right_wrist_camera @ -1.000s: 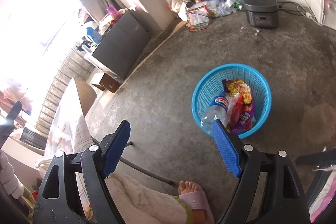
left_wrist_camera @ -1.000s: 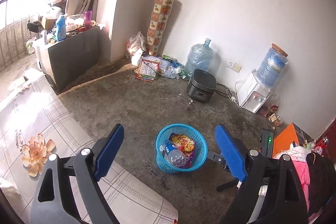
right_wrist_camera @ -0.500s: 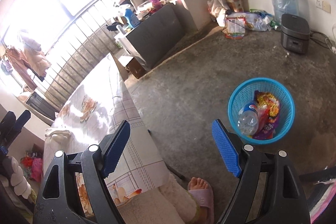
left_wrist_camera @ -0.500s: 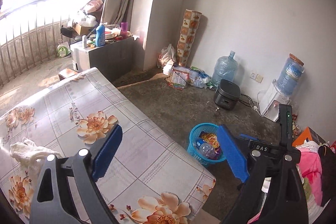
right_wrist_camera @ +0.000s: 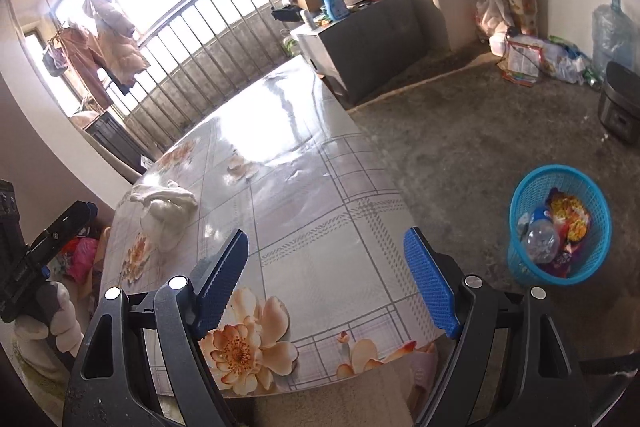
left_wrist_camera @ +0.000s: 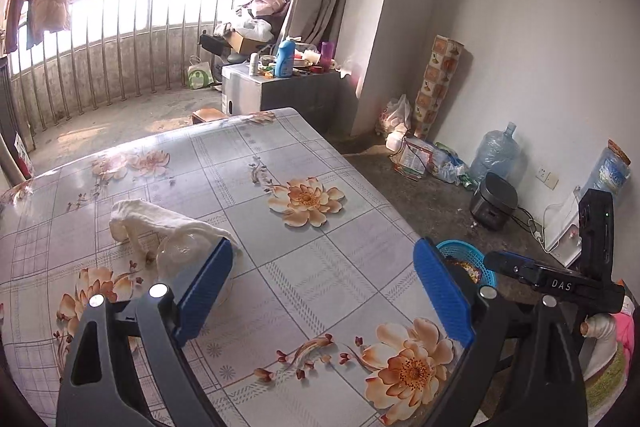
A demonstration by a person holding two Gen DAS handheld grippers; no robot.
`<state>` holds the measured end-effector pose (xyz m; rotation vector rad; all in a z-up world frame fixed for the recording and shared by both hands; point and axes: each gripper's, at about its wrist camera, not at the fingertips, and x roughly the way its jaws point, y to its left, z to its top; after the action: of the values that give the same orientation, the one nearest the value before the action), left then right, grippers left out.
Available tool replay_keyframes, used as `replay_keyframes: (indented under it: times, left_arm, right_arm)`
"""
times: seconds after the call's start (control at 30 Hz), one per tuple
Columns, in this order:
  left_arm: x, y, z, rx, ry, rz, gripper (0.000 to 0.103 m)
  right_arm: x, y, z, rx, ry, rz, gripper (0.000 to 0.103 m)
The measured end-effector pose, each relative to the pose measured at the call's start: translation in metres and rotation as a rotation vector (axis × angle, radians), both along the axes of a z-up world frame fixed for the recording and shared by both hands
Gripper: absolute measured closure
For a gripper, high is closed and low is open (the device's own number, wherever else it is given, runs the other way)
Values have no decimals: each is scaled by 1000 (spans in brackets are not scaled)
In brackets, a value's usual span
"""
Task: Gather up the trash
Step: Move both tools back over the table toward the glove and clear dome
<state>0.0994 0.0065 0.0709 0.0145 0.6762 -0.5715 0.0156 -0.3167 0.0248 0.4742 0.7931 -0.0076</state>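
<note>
Both grippers are held over a table (left_wrist_camera: 304, 267) covered with a floral plastic cloth. The left gripper (left_wrist_camera: 320, 287) is seen with its blue pads set wide apart and nothing between them. The right gripper (right_wrist_camera: 326, 283) is likewise spread wide, and only bare tabletop is seen in the gap.

On the table, a crumpled white cloth (left_wrist_camera: 160, 223) is draped over what appears to be a clear plastic container (left_wrist_camera: 180, 255); its shape is hard to make out under the folds. The bundle lies just beyond the left gripper's left pad (left_wrist_camera: 204, 291), close to it, though contact cannot be judged. In the right wrist view the same cloth (right_wrist_camera: 166, 211) is seen near the table's left edge, well apart from the right gripper.

A blue basket (right_wrist_camera: 560, 231) stands on the concrete floor to the right of the table. A plastic bottle (right_wrist_camera: 540, 237) and coloured wrappers (right_wrist_camera: 570, 217) are contained in it. In the left wrist view only the basket's rim (left_wrist_camera: 458, 251) is visible behind the right pad.

A gloved hand (right_wrist_camera: 48, 323) is seen gripping the left gripper's handle at the left edge of the right wrist view.
</note>
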Motion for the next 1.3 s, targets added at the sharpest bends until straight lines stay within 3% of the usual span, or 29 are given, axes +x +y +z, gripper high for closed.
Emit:
replay_keyframes:
  times: [0.57, 1.3]
  left_arm:
    - [5, 43, -4, 6, 0, 133, 13]
    - [6, 48, -7, 14, 19, 158, 13]
  right_arm:
    - [9, 64, 4, 5, 14, 171, 22]
    - [8, 65, 5, 6, 21, 179, 22]
